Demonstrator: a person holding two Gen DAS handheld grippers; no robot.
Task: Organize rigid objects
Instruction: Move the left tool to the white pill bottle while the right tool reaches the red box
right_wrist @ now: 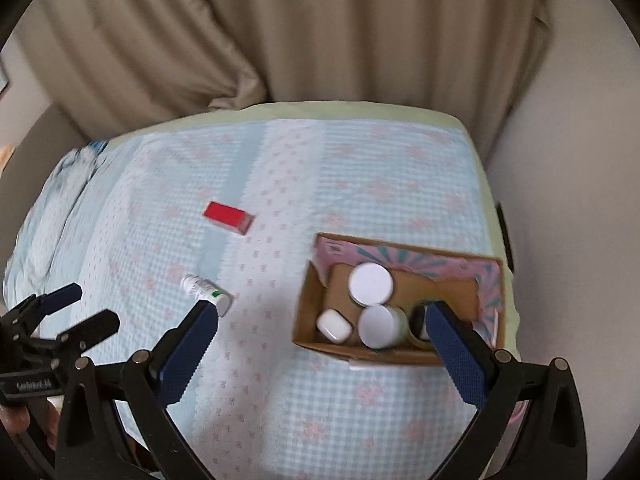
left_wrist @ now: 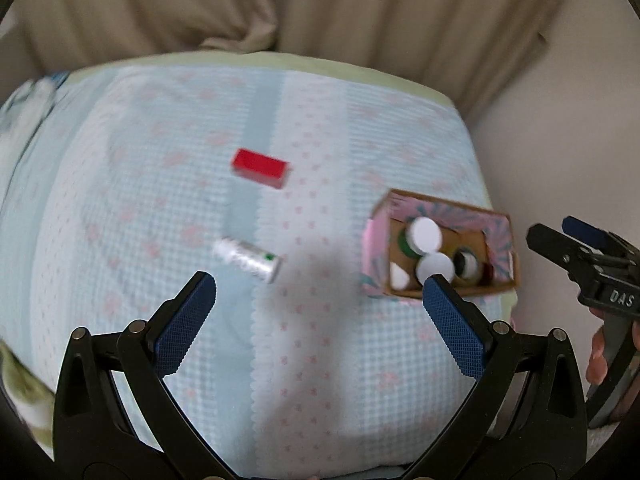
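Cardboard box [right_wrist: 308,312] sits at right side of bed [right_wrist: 360,184], near edge, open top. Inside: two white-lidded jars [right_wrist: 371,283], small white case [right_wrist: 334,325], dark round item partly hidden behind right jaw. Red box [left_wrist: 260,168] lies flat mid-bed, well apart from cardboard box. White tube [left_wrist: 248,260] lies on side, nearer than red box. Left gripper [left_wrist: 318,304] above bed, jaws spread wide, holding nothing. Right gripper [right_wrist: 320,328] above cardboard box's near side, jaws likewise wide, nothing between. Beige curtain [right_wrist: 304,32] behind bed.
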